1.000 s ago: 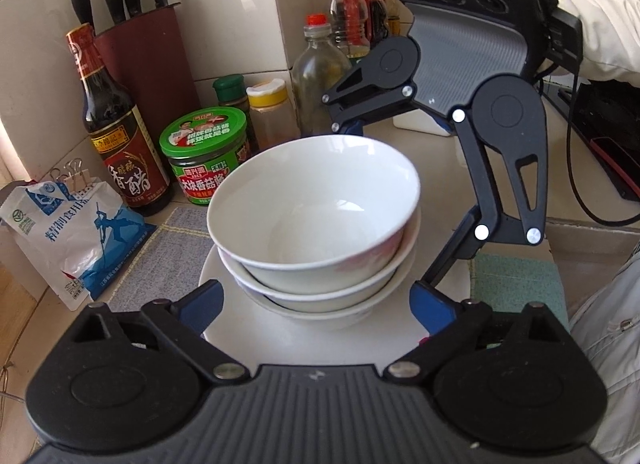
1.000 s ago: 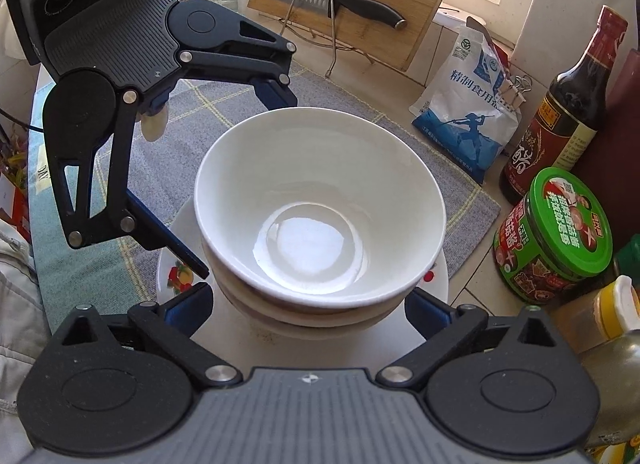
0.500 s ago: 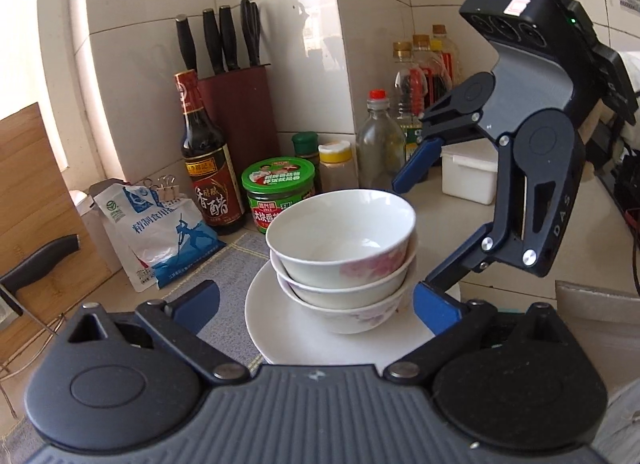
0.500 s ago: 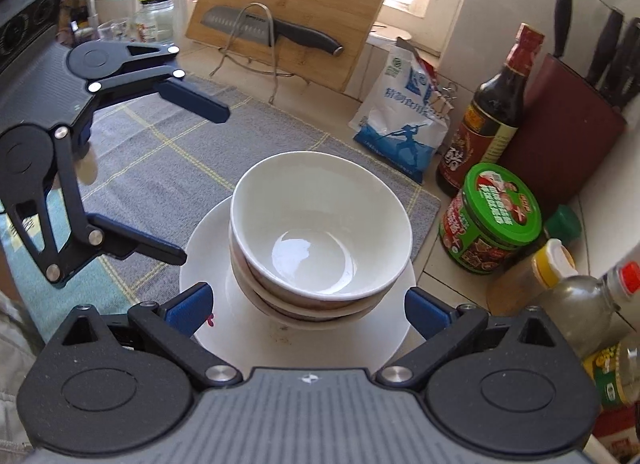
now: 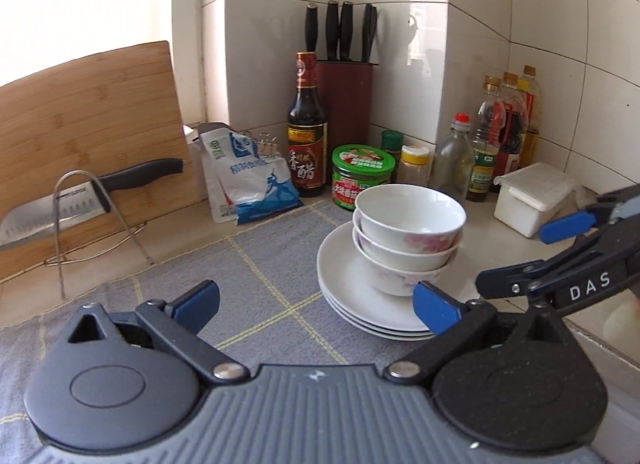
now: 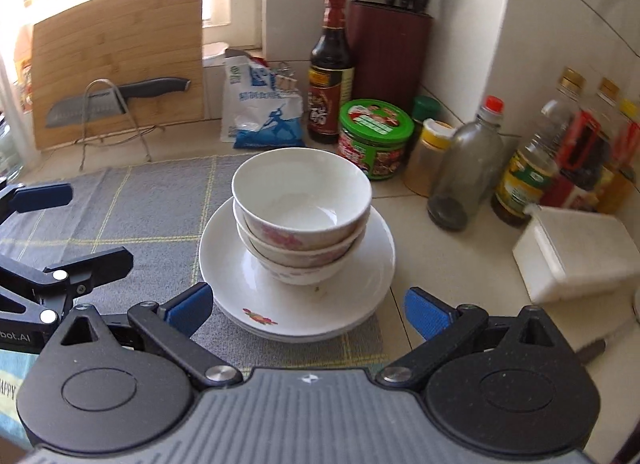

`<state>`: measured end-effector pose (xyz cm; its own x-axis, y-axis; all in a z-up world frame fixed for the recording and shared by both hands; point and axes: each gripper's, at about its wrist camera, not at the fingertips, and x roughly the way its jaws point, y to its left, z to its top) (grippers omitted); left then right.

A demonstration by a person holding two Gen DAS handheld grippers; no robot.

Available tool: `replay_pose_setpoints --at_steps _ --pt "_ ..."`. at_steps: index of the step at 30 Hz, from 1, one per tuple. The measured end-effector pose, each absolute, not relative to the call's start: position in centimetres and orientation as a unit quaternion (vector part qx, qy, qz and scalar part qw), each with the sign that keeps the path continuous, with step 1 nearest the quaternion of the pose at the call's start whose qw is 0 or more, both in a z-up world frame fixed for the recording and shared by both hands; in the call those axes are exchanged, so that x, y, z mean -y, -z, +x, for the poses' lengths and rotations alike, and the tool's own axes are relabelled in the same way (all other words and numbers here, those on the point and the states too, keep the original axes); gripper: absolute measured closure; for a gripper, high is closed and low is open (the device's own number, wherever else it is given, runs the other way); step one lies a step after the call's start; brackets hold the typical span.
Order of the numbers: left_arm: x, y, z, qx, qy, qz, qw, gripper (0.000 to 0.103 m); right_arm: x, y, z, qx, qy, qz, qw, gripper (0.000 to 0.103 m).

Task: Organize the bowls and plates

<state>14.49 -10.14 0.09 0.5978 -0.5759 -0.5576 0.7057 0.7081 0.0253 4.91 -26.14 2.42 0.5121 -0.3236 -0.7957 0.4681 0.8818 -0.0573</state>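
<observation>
three white bowls (image 5: 408, 236) with pink flowers sit nested on stacked white plates (image 6: 248, 288). both hand-held grippers, left (image 5: 316, 302) and right (image 6: 308, 310), fingers apart, have moved back from the plates.

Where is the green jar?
The green jar sits at the back of the counter, just behind the bowls. In the right wrist view the dark bottle stands on its left and a yellow-lidded jar on its right.

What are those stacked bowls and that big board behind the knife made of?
The bowls look like glazed white ceramic: glossy sheen, pink flower prints. The board looks like bamboo or wood: matte tan with visible strip grain. The plates beneath seem to be the same glazed ceramic.
</observation>
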Motion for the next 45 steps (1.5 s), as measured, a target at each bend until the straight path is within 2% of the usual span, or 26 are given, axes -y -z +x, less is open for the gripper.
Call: replay_pose_setpoints --at_steps 4,19,45 --pt "9.4 -1.4 13.7 -0.29 0.349 0.125 0.883 0.001 24.2 -3.5 3.2 -0.414 0.28 0.118 0.858 0.0" --pt "8.5 -4.2 12.2 -0.291 0.33 0.117 0.89 0.001 20.5 -6.6 0.9 -0.368 0.339 0.107 0.859 0.0" --pt "8.9 -4.1 12.8 -0.298 0.3 0.117 0.898 0.001 21.0 -6.4 1.7 -0.365 0.33 0.118 0.862 0.0"
